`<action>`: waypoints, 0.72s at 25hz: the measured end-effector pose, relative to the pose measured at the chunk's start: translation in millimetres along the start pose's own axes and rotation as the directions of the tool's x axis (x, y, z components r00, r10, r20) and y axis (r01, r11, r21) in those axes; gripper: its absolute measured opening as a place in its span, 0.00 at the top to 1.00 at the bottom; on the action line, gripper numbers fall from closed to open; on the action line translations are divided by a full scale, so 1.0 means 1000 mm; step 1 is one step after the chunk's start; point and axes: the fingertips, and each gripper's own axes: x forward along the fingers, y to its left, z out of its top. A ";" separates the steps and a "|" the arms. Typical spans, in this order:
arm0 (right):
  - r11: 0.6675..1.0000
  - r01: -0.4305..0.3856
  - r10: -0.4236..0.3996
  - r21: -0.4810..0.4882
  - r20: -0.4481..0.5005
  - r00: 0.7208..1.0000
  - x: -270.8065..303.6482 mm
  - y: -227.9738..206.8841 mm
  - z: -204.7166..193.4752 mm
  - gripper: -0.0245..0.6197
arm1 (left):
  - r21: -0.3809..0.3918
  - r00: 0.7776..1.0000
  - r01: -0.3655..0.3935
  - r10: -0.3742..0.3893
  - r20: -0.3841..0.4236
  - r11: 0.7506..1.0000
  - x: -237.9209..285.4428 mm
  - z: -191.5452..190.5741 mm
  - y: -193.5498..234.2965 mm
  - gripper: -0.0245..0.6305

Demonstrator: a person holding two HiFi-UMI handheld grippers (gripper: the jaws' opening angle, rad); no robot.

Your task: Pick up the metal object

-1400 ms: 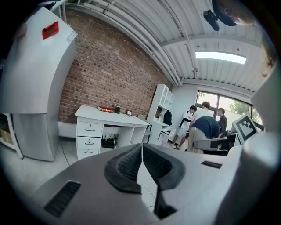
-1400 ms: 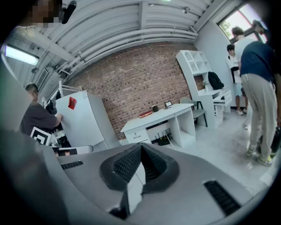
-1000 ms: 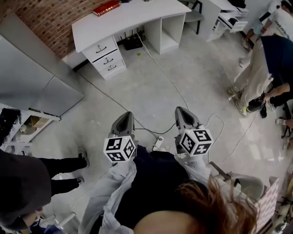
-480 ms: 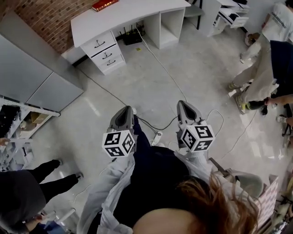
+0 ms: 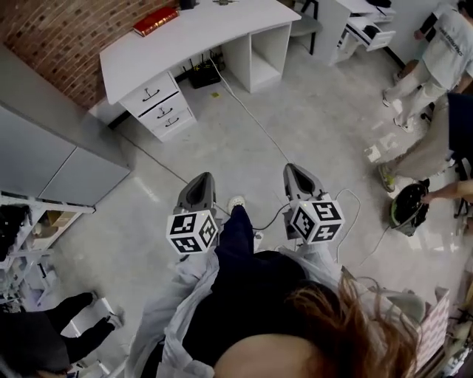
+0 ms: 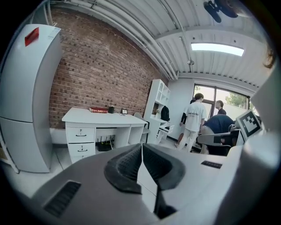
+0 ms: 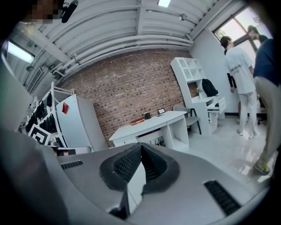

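Head view from above: I am standing on a pale polished floor (image 5: 295, 118) in a workroom bounded by a brick wall (image 5: 52, 29), with a grey cabinet (image 5: 44, 148) along the left side and other people (image 5: 436, 59) standing at the right edge. A white desk (image 5: 192, 33) is standing against the wall; a red book (image 5: 155, 21) is lying at its far left corner, and a cable (image 5: 251, 122) is running from under the desk across the floor toward my feet. The desk's two drawers (image 5: 159, 103) are sitting pushed in, and its open compartments (image 5: 262, 59) are facing me, their contents too small to tell. I am holding the left gripper (image 5: 202, 179) (image 6: 141, 149) and the right gripper (image 5: 293, 170) (image 7: 140, 147) side by side above the floor, both pointing toward the desk. Each one's jaws are pressing together with nothing between them. I cannot tell where the metal object is lying; no view is showing it clearly.
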 end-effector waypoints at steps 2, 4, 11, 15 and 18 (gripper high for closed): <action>1.000 0.016 -0.016 -0.005 0.005 1.000 0.024 -0.006 0.014 0.95 | -0.005 1.000 0.009 -0.009 -0.004 1.000 0.023 0.012 0.013 0.93; 1.000 0.028 -0.028 -0.012 0.011 1.000 0.048 -0.011 0.029 0.95 | -0.006 1.000 0.015 -0.015 -0.004 1.000 0.045 0.026 0.025 0.93; 0.999 0.045 -0.044 -0.023 0.025 0.999 0.126 -0.018 0.063 0.95 | 0.015 0.999 0.030 -0.030 0.015 0.999 0.115 0.065 0.067 0.93; 0.998 0.057 -0.056 -0.018 0.034 0.998 0.162 -0.025 0.076 0.95 | 0.014 0.999 0.030 -0.030 0.010 0.999 0.147 0.076 0.087 0.93; 0.999 0.049 -0.050 0.016 0.029 0.998 0.190 -0.029 0.083 0.95 | 0.028 0.999 0.032 -0.032 0.003 0.999 0.166 0.083 0.100 0.93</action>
